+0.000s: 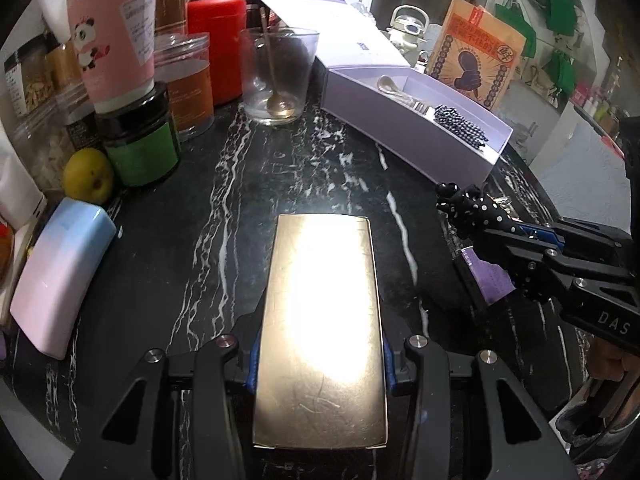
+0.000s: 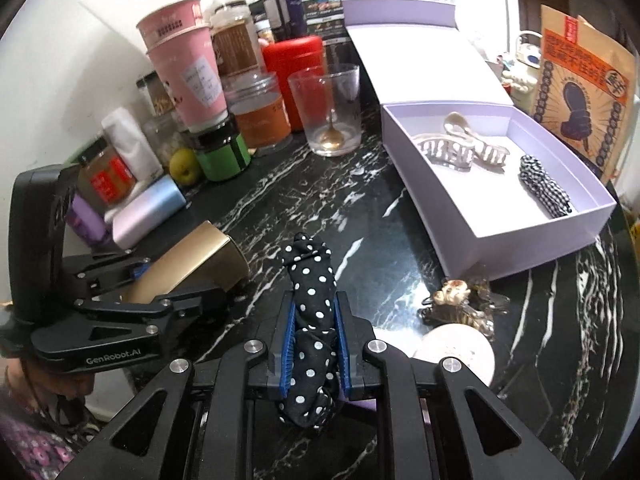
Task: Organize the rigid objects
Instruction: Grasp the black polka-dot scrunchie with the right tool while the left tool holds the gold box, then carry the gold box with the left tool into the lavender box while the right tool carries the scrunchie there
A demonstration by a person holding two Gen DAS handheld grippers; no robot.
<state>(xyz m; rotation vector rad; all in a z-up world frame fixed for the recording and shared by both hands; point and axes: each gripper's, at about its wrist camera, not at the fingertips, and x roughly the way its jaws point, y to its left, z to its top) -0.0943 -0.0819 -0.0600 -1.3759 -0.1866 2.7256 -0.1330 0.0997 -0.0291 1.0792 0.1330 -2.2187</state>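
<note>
While the lavender box (image 2: 516, 236) sits open on the marble counter (image 2: 360, 216), it is taken as the landmark and likely destination. Inside it, two pale claw clips (image 2: 460, 148) and a checked fabric tie (image 2: 544, 188) are already laid.

Left of the box and nearer the camera, a gold case (image 1: 320, 328) is held lengthwise by the left gripper (image 1: 320, 364), jaws closed on its two long edges. The case is judged stiff, smooth and probably slippery; the present hold across its width looks sound.

In front of the box, the dotted bow (image 2: 312, 312) is pinched in the right gripper (image 2: 314, 340), jaws nearly shut on the cloth. The cloth is judged light and soft; a clip core is presumed but not visible, so the middle is the sensible hold.

Just below the box's near corner, a tortoiseshell clip (image 2: 464, 304) remains on the counter, judged brittle at its teeth.
</note>
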